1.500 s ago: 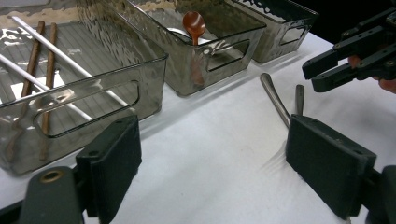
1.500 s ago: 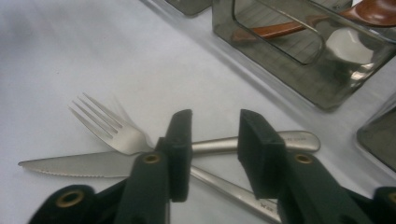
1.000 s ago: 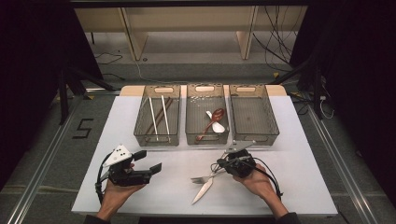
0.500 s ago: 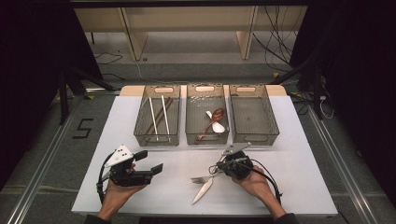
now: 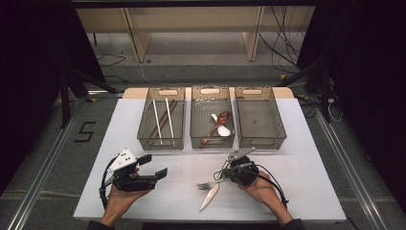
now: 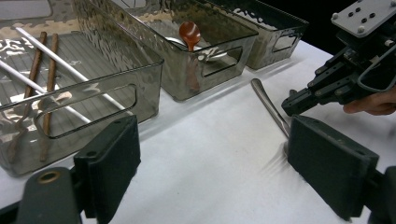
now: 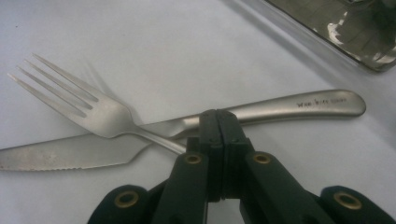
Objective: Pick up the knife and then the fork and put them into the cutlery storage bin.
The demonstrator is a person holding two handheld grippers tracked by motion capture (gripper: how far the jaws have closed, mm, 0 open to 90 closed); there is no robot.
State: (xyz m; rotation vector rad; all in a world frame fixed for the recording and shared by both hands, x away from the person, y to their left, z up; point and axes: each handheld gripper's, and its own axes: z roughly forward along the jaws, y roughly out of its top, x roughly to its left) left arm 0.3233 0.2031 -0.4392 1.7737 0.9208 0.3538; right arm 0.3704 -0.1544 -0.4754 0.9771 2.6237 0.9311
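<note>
High view: right gripper (image 5: 225, 173) at worktop (image 5: 306, 191) five o'clock, jaws clenched on fork (image 5: 207, 184), now dragged off the knife (image 5: 208, 198).

Left gripper view: left gripper (image 6: 224, 163) released, idle.

Right gripper view: fork handle pinched; lift toward a tray seems next.

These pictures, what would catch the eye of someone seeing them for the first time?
Probably the right gripper, shut on the handle of a fork that lies across a knife on the near part of the white table. Behind stand three clear bins in a row; the middle bin holds a shiny red-brown spoon. The left gripper hangs open at the near left.
</note>
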